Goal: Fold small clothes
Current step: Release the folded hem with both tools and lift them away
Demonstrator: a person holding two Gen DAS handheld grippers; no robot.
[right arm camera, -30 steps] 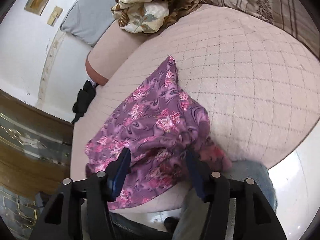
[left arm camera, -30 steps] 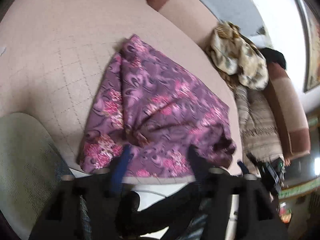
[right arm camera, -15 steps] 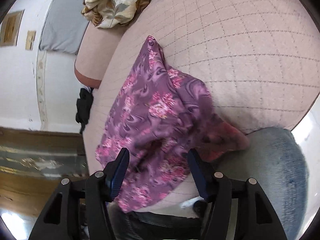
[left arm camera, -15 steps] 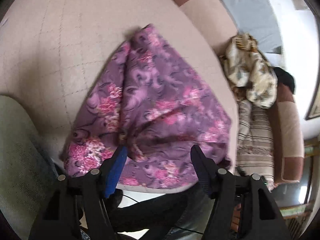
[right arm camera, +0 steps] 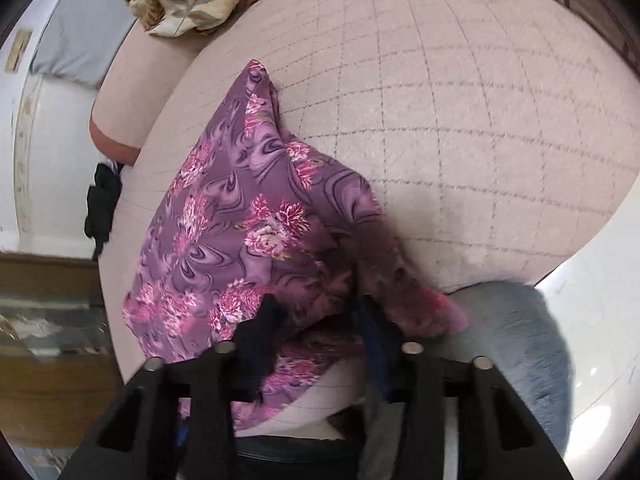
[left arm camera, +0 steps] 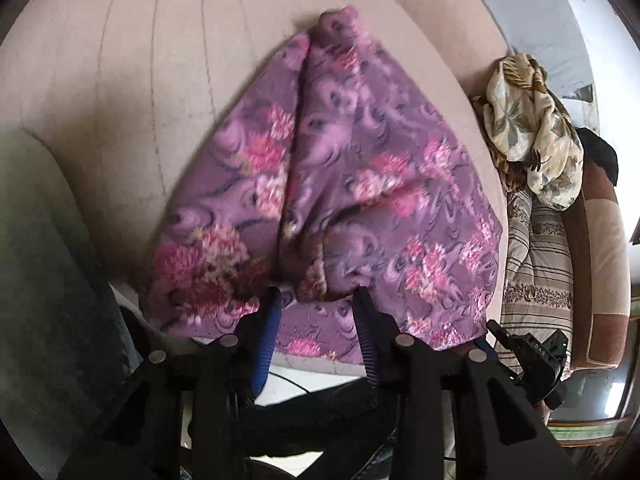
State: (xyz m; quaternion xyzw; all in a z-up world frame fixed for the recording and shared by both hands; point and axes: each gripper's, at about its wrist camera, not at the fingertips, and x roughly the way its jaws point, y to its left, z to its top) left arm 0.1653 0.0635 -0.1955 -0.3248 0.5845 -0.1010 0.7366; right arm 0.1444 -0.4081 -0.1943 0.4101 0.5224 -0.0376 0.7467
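Observation:
A purple garment with pink flowers (left arm camera: 340, 184) lies on the beige quilted cushion (left arm camera: 140, 60), its near edge hanging over the front. My left gripper (left arm camera: 316, 296) is open, its fingers either side of a bunched fold at the near hem. In the right wrist view the same garment (right arm camera: 248, 208) lies on the cushion (right arm camera: 460, 100). My right gripper (right arm camera: 320, 304) is open, its fingertips at a raised dark fold near the garment's right corner.
A crumpled cream floral cloth (left arm camera: 536, 124) and a striped blanket (left arm camera: 536, 256) lie on the sofa to the right. A grey-blue cushion (right arm camera: 516, 344) sits by the right gripper. A black item (right arm camera: 102, 204) lies at the far edge.
Both grippers have moved in closer to the garment's near edge and their jaws have narrowed around folds of it. The cloth has bunched up between them.

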